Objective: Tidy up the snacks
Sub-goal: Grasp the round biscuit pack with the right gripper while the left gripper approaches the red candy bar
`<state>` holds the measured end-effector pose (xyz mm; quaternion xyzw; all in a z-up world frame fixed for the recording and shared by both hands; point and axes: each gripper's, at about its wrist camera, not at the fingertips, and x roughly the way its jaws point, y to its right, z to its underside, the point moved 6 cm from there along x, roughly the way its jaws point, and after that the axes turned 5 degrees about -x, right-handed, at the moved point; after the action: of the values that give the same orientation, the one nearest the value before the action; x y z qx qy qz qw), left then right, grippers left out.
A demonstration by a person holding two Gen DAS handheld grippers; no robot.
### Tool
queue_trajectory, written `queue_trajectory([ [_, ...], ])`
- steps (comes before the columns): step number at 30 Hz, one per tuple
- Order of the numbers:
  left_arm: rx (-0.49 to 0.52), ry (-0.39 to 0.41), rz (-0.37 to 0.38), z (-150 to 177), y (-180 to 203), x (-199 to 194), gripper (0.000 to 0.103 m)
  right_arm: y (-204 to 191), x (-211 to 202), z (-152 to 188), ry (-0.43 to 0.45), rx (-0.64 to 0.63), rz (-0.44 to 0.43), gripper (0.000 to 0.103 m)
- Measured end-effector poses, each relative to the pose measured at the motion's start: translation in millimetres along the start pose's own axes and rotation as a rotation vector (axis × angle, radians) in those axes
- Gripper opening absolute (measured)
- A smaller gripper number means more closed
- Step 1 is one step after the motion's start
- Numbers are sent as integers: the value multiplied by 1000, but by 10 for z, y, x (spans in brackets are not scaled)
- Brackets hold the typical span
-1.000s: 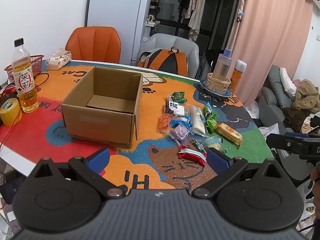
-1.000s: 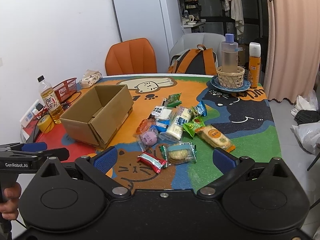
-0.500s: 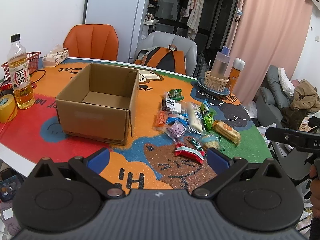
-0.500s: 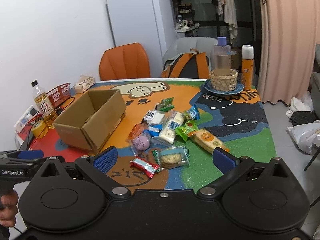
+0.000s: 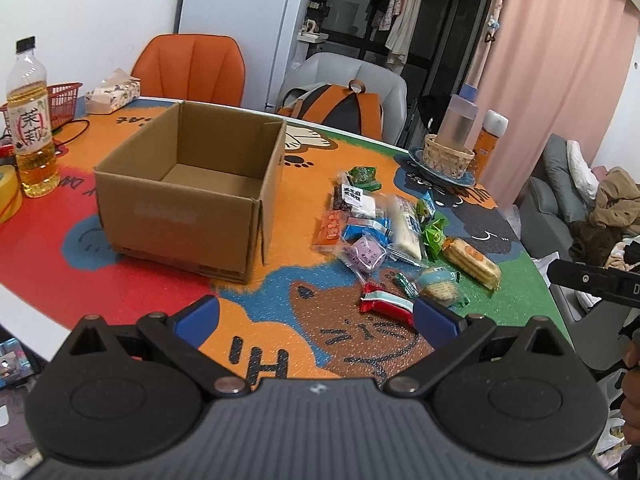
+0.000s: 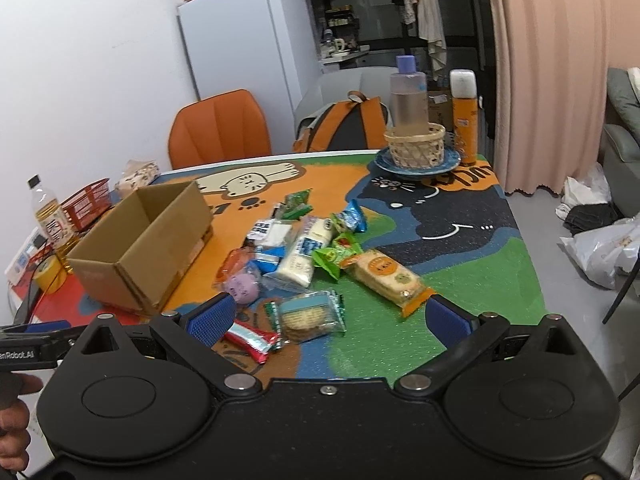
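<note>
From the left wrist, the left hand-held gripper (image 5: 316, 314) hung over the table (image 5: 52, 280), jaws apart and holding nothing. The box (image 5: 192, 192) stood open-topped, with the snacks (image 5: 392, 232) piled just to its right.

From the right wrist, the right hand-held gripper (image 6: 330, 320) hung jaws apart above the snacks (image 6: 312, 256); the box (image 6: 144, 244) sat to their left.

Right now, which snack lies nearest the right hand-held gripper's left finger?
The red-and-white wrapped bar, at the near edge of the pile, just beside that blue finger. The round cracker pack lies farther right, between the fingers.
</note>
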<state>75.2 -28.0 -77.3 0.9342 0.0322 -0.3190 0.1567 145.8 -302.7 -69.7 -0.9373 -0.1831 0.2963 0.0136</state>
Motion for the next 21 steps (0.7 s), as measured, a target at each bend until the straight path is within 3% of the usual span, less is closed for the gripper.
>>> queue_trajectory([
  [9, 2, -15, 26, 63, 131, 296, 100, 149, 219, 116, -19, 20, 3, 103],
  [17, 6, -30, 38, 91, 276, 570, 96, 173, 462, 230, -61, 29, -49, 103],
  [21, 24, -30, 31, 96, 340, 682, 91, 115, 585, 240, -71, 10, -97, 97],
])
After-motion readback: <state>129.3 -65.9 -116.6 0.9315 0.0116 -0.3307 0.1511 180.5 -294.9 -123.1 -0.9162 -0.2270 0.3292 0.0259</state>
